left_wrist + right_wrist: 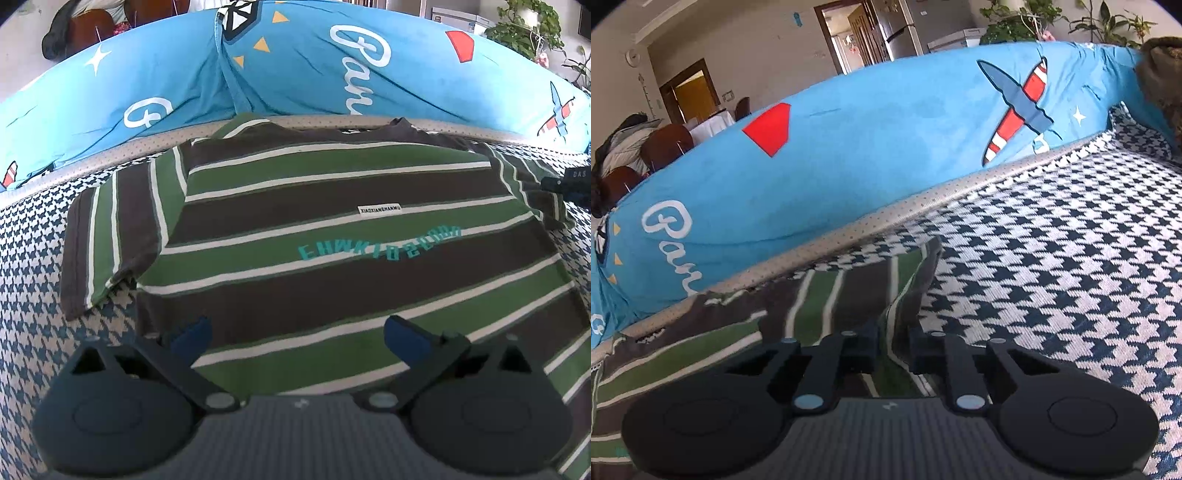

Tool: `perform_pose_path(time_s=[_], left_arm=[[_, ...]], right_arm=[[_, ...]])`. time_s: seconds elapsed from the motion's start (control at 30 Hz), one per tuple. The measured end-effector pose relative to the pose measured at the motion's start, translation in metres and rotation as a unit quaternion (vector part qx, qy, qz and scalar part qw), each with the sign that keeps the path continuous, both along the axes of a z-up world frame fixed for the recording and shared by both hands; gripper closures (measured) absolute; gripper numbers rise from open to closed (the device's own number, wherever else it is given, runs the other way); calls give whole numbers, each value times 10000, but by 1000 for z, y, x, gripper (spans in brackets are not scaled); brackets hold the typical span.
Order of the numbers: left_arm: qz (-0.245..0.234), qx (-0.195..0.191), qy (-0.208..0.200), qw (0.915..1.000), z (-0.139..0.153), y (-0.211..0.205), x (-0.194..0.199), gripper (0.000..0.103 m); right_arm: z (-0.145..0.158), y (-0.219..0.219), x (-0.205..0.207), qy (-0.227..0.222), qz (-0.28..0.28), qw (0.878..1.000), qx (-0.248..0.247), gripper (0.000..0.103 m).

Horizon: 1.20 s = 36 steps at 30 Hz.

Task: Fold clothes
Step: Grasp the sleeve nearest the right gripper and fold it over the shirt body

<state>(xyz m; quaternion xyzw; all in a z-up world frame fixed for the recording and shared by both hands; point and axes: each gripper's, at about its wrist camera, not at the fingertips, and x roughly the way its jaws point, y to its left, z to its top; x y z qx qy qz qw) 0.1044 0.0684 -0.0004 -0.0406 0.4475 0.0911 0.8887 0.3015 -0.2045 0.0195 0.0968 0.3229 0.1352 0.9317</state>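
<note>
Your striped shirt (pixel 332 229) lies spread flat across the middle of the left wrist view, on the houndstooth cover (pixel 33 288) of what looks like a bed or sofa, collar toward the top of the frame and hem running down under your left tool (pixel 295 336). By the look of it, the folding has barely begun: the body is smooth and laid out, the sleeve at centre left (pixel 107 236) is spread outward, and no fold crosses the chest.

In the right wrist view, the other sleeve (pixel 908 291) rises as a pinched ridge in the lower centre of the frame, and your right tool (pixel 892 350) has its jaws drawn nearly together around that ridge, so you have hold of the sleeve edge. That same tool shows as a dark shape at the right edge of the left wrist view. Your left tool stands wide open over the lower part of the shirt, gripping nothing. Both sleeves, the sides and the final halving seem left to do.

A small white patch on the chest (pixel 380 209) reads "XIAOXIANGHANMU". Below it, teal arched lettering (pixel 380 245) appears upside down and I cannot read it surely. Behind the shirt, the blue quilt (pixel 303 74) carries white script beginning "Par", plus planes and stars.
</note>
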Motion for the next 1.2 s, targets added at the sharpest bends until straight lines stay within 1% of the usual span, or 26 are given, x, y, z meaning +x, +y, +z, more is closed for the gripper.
perform_pose_path(time_s=[0.1, 0.23, 0.33, 0.43, 0.53, 0.57, 0.6, 0.67, 0.73, 0.77, 0.9, 1.0, 1.1, 1.2], left_arm=[[23, 23, -2, 10000, 0, 0, 0, 0], [102, 48, -18, 9999, 1, 2, 0, 0], [164, 69, -26, 9998, 1, 4, 0, 0], [224, 70, -27, 9997, 1, 6, 0, 0], [266, 51, -19, 9996, 1, 7, 0, 0], [271, 41, -16, 9996, 1, 7, 0, 0], [274, 35, -16, 9996, 1, 7, 0, 0], [285, 30, -29, 9996, 2, 8, 0, 0], [302, 19, -46, 9995, 2, 9, -1, 0], [309, 15, -49, 9995, 3, 9, -1, 0], [319, 18, -47, 9995, 2, 9, 0, 0], [310, 9, -37, 9995, 2, 8, 0, 0], [337, -12, -18, 9994, 1, 9, 0, 0], [377, -33, 9, 9993, -1, 11, 1, 0]], right_arm=[[10, 8, -5, -187, 123, 9997, 8, 89], [26, 28, -18, -487, 489, 9976, 84, 89], [36, 50, -32, -706, 938, 9930, 145, 90], [40, 77, -48, -840, 1582, 9836, 191, 90], [33, 100, -58, -609, 2171, 9738, 277, 87], [30, 106, -60, -485, 2386, 9694, 319, 85], [28, 110, -63, -417, 2544, 9656, 325, 82], [28, 117, -67, -394, 2761, 9599, 271, 81], [30, 116, -68, -421, 2805, 9585, 289, 81], [32, 114, -67, -429, 2750, 9600, 308, 81], [35, 99, -56, -381, 2330, 9714, 250, 80], [34, 87, -48, -190, 2048, 9784, 203, 80], [31, 82, -46, -19, 2083, 9779, 151, 80], [28, 88, -51, 31, 2249, 9743, -135, 80]])
